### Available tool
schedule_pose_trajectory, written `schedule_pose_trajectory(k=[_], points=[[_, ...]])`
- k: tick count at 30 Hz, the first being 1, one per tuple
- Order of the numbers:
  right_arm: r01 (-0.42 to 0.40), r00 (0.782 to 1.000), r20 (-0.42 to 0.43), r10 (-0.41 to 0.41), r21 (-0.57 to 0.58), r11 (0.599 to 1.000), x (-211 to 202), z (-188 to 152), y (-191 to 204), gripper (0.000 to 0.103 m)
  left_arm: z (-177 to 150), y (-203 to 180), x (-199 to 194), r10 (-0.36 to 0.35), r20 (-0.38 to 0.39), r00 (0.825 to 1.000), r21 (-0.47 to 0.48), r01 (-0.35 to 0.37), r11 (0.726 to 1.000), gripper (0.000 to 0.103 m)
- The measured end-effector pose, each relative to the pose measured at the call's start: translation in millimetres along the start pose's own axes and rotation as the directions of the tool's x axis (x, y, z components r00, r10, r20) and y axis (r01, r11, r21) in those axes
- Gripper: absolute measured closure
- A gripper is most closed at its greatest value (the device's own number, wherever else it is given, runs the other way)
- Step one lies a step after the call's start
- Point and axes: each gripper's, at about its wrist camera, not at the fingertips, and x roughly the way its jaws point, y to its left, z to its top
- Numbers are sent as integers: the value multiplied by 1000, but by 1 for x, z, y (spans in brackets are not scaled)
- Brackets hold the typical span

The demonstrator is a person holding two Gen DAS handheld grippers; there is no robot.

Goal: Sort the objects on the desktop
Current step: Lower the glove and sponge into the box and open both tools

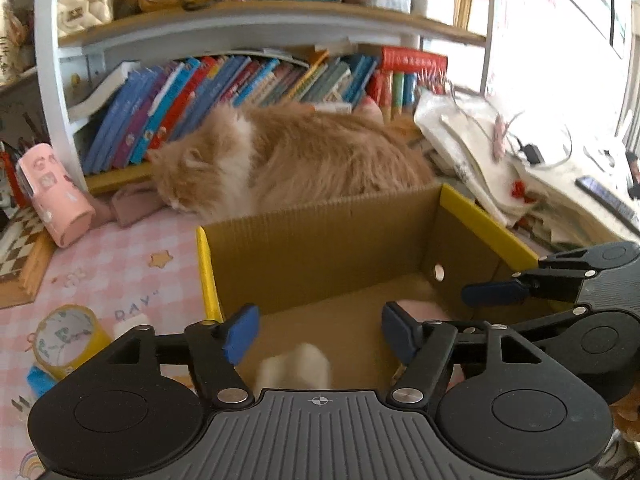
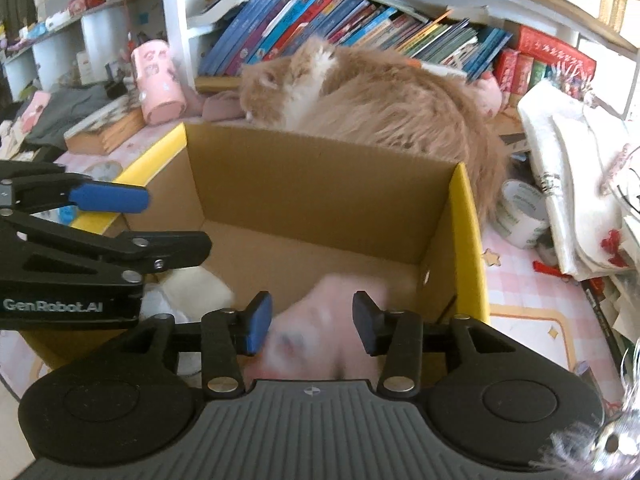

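Observation:
An open cardboard box (image 1: 320, 248) with yellow outer sides stands on the pink checked desk. My left gripper (image 1: 318, 332) hangs over its near left part, open. Below its jaws, inside the box, is a blurred white soft thing (image 1: 296, 366), touching neither pad. My right gripper (image 2: 312, 326) is over the near right part of the box (image 2: 320, 184), open. A blurred pink soft thing (image 2: 332, 300) is just beneath and between its pads. The white thing (image 2: 196, 286) shows under the left gripper (image 2: 160, 222). In the left wrist view the right gripper's blue pad (image 1: 492, 294) reaches in above the pink thing (image 1: 424, 308).
An orange and white cat (image 1: 288, 160) lies right behind the box, before a shelf of books (image 1: 240, 84). A pink cylinder (image 1: 52, 196), a chessboard (image 1: 20, 248) and a yellow tape roll (image 1: 68, 340) are left of the box. A white tape roll (image 2: 520, 212) and piled papers (image 1: 500, 160) are to its right.

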Motion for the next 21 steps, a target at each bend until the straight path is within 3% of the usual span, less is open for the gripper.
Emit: schedule_pose_trajectory(k=[8,21], points=[[-6,998,63,3,33,999,-19,4,-3,61,5,-3,-22,5,41,999,-7,-5,1000,31],[33,991,131,-39,53,998,-57,-6,7,56,-8,-1,-71,22,74,997,24,-24,999,20]])
